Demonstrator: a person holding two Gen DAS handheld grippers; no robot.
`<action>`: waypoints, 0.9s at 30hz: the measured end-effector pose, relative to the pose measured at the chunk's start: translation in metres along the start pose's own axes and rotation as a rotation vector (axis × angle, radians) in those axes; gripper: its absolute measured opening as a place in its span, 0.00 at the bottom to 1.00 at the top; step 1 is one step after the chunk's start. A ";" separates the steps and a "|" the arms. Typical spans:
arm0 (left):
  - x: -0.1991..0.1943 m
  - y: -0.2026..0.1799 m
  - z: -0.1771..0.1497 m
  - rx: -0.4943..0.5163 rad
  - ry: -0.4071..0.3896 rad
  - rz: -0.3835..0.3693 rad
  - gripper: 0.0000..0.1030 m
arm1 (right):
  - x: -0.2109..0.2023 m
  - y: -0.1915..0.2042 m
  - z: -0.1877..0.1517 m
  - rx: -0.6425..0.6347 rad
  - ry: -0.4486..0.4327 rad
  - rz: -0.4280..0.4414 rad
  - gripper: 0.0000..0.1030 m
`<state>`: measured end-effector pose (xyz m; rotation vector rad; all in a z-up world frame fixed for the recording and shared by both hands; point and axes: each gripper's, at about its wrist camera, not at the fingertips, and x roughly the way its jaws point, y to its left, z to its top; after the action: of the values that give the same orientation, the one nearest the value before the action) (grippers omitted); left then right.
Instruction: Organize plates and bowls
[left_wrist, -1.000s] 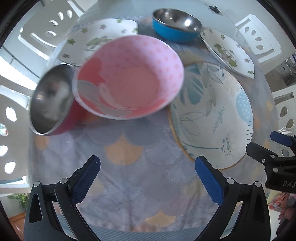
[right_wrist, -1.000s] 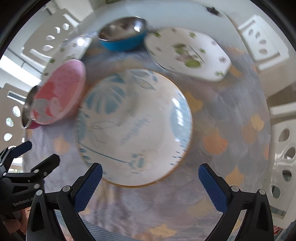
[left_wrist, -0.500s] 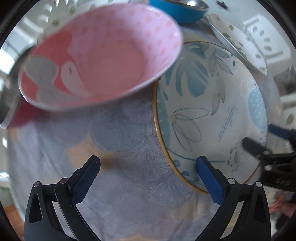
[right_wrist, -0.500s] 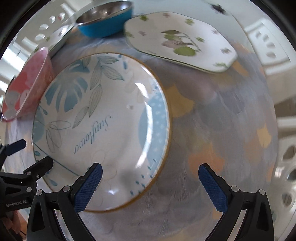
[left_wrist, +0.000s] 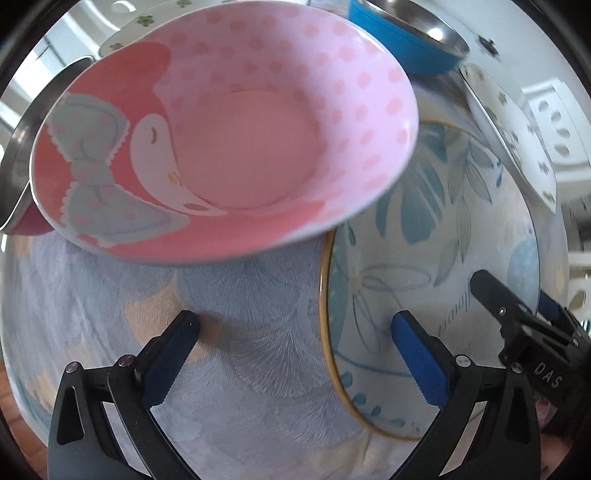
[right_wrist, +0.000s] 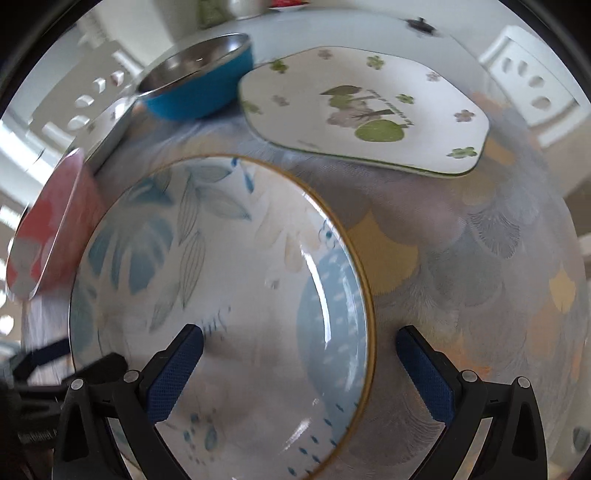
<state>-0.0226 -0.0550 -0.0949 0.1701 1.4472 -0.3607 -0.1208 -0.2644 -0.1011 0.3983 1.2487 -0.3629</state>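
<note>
A pink polka-dot bowl (left_wrist: 236, 140) fills the upper part of the left wrist view, resting partly on a steel bowl with a red outside (left_wrist: 18, 147). My left gripper (left_wrist: 295, 350) is open and empty, low over the cloth just in front of the pink bowl. A round plate with blue leaves (right_wrist: 221, 295) lies beside it; it also shows in the left wrist view (left_wrist: 443, 240). My right gripper (right_wrist: 299, 369) is open, its jaws either side of the plate's right rim. The pink bowl (right_wrist: 48, 229) sits at the left of the right wrist view.
A blue bowl with a steel inside (right_wrist: 199, 88) and a white plate with green clover print (right_wrist: 369, 107) lie at the back. Another clover plate (left_wrist: 140, 22) lies behind the pink bowl. A patterned cloth (right_wrist: 461, 258) covers the table. White chairs (right_wrist: 532, 81) stand around.
Both grippers have moved forward and down. The pink bowl now looms close to the left gripper, and the blue-leaf plate's right rim has come between the right gripper's fingers.
</note>
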 end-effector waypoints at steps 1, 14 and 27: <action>-0.002 0.003 0.004 0.013 -0.006 -0.002 1.00 | 0.000 0.003 0.004 -0.016 -0.009 0.007 1.00; -0.021 -0.023 0.025 0.216 -0.135 -0.090 0.31 | -0.022 -0.016 0.010 -0.094 0.013 0.119 0.39; -0.021 -0.003 -0.013 0.306 -0.079 -0.077 0.31 | -0.036 0.000 -0.058 -0.136 0.075 0.156 0.31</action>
<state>-0.0378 -0.0508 -0.0751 0.3435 1.3173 -0.6449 -0.1793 -0.2349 -0.0823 0.3925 1.2985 -0.1297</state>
